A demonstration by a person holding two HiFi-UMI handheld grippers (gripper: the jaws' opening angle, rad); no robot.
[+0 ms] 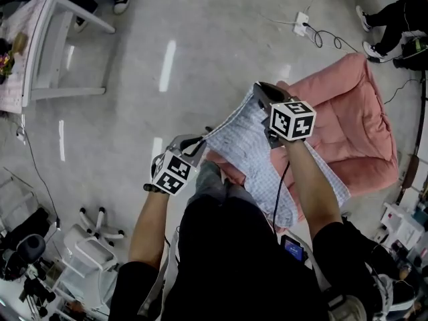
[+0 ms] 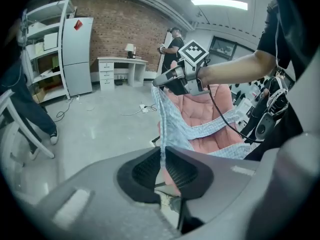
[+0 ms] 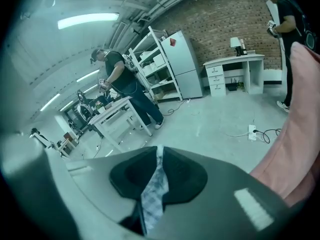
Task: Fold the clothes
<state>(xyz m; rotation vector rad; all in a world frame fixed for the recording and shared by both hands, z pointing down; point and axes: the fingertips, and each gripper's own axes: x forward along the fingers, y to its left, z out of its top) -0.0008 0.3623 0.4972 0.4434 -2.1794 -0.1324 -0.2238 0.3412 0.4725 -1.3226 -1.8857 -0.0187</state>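
Note:
A light blue checked garment (image 1: 251, 149) hangs stretched between my two grippers above a pink cushioned seat (image 1: 348, 112). My left gripper (image 1: 199, 144) is shut on the garment's lower left edge, and in the left gripper view the cloth (image 2: 167, 119) rises straight out of the pinched jaws (image 2: 162, 153). My right gripper (image 1: 262, 93) is higher and further out, shut on the upper corner. In the right gripper view a strip of the garment (image 3: 152, 194) runs back between its closed jaws (image 3: 159, 153). The rest of the cloth drapes down over the seat (image 2: 200, 109) toward the person's body.
A white table (image 1: 47, 39) stands at the far left. A power strip (image 1: 301, 23) with a black cable lies on the floor beyond the seat. A person's feet (image 1: 374, 29) show at the top right. Stands and gear (image 1: 40, 259) crowd the near left; shelves and a fridge (image 2: 77, 54) line the wall.

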